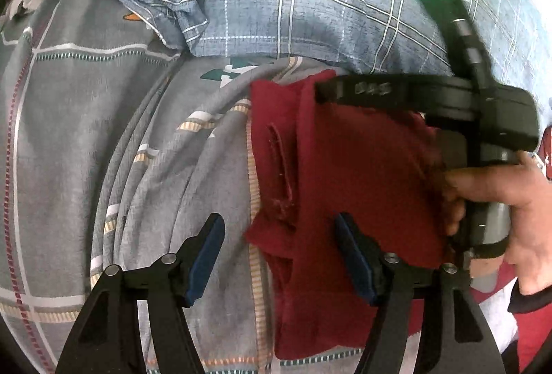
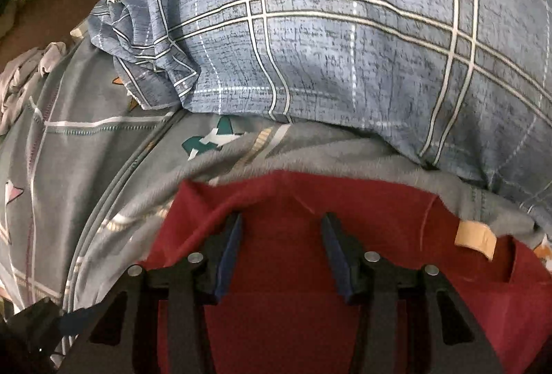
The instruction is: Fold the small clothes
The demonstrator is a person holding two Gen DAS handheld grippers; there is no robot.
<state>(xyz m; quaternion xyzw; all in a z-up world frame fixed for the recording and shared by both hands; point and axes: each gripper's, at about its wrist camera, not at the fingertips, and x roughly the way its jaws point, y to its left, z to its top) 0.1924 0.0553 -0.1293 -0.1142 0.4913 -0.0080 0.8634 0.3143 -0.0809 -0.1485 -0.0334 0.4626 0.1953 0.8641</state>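
A small dark red garment [image 1: 348, 187] lies on a grey patterned bedsheet [image 1: 86, 139], just below a blue plaid pillow [image 1: 310, 1] that rests across the top of the bed. In the left wrist view the left gripper [image 1: 281, 256] hangs over the garment's left edge with its 2 jaws spread apart: one blue pad [image 1: 207, 256] sits over bare sheet and the other over red cloth, and nothing is pinched between them. That straddling of the edge looks like a set-up for catching the hem, so that side can be lifted and turned over. The right gripper [image 2: 281, 256] shows in its own view poised over the middle of the garment near its upper border, jaws parted and empty, the red cloth below them rather than in them. From the left view the same tool appears as a black body with a green light, held by the person's hand [image 1: 510, 212] at the garment's right side. A tan label [image 2: 474, 237] marks the neck opening toward the right, so the piece seems to lie sideways. My reading is that the fold has not yet begun and both tools are picking their grip points; a loose hem on soft bedding may slip or drag the sheet along.
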